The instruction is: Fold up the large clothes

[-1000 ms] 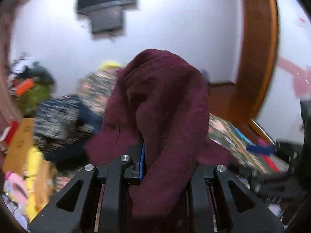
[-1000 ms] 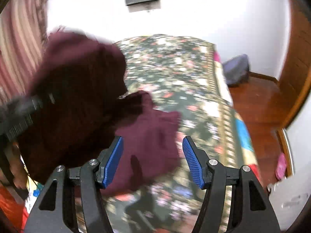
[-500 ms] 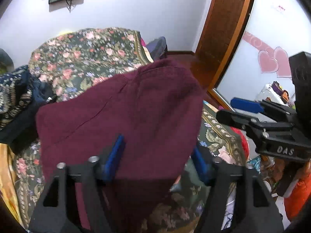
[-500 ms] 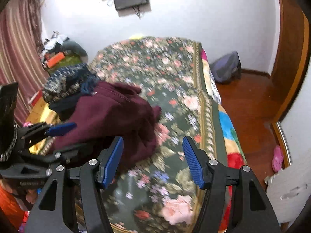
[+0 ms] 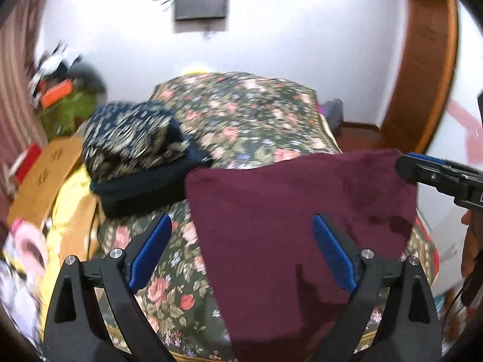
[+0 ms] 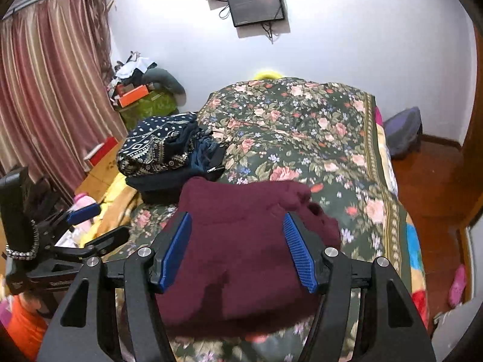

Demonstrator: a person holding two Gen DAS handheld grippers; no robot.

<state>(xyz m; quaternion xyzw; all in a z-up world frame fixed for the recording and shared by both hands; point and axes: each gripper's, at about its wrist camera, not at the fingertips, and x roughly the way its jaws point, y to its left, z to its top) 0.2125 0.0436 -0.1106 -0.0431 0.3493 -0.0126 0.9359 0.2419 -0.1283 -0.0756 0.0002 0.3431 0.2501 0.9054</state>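
Observation:
A maroon fleece garment (image 6: 241, 235) lies bunched on the near end of the floral bed (image 6: 302, 126); it also shows in the left wrist view (image 5: 286, 211). My right gripper (image 6: 238, 250) is open and empty, hovering just above the garment. My left gripper (image 5: 241, 250) is open and empty, over the garment's left part. The right gripper's fingers (image 5: 422, 172) show at the garment's far right corner in the left wrist view. The left gripper shows at the bed's left edge in the right wrist view (image 6: 90, 226).
A pile of folded dark patterned clothes (image 6: 166, 150) sits on the bed's left side, just behind the maroon garment. Yellow bedding and a wooden table (image 5: 45, 175) lie left of the bed. A curtain (image 6: 45, 90) hangs left; wooden floor (image 6: 428, 181) lies right.
One second ago my left gripper held the maroon garment up. It has since let go and opened, and the garment now lies on the bed. The right gripper stayed open and moved over the garment.

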